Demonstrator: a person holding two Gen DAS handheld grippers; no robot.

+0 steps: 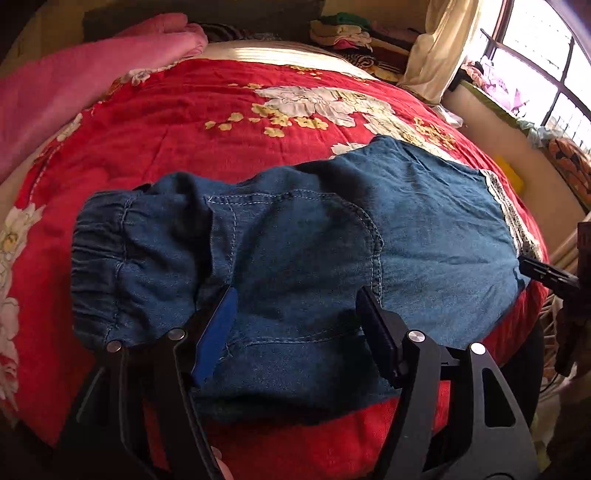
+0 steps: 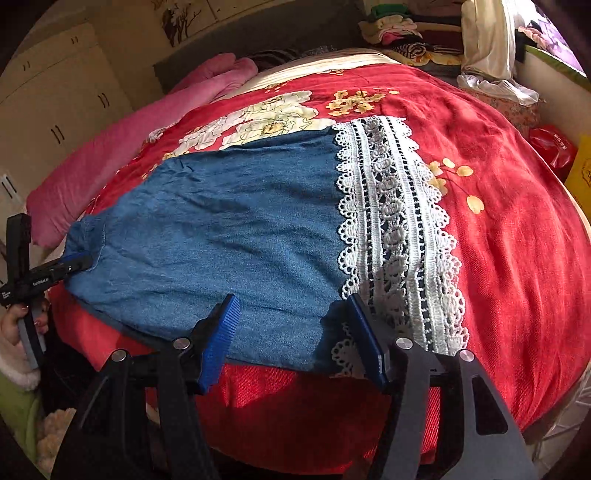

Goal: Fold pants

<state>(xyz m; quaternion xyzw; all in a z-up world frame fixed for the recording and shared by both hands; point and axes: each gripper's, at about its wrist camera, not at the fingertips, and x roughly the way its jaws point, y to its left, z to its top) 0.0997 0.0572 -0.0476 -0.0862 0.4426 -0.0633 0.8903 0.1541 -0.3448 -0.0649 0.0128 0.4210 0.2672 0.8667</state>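
Note:
Blue denim pants [image 1: 295,240] lie flat across a red flowered bedspread [image 1: 221,110], elastic waistband [image 1: 99,254] at the left, white lace cuff [image 2: 399,229] at the right. My left gripper [image 1: 295,306] is open, its fingers resting over the seat of the pants near the bed's front edge. My right gripper [image 2: 291,314] is open over the leg end [image 2: 221,229], one finger beside the lace. The left gripper also shows at the left edge of the right wrist view [image 2: 70,264], touching the pants. The right gripper's fingertip shows in the left wrist view [image 1: 543,273].
A pink blanket [image 1: 74,81] lies along the far left of the bed. Piled clothes [image 1: 343,31] and a cream curtain [image 1: 436,48] stand at the back. A window [image 1: 546,62] is at the right. Cupboards [image 2: 51,103] stand at the left. A red bag [image 2: 552,147] is beside the bed.

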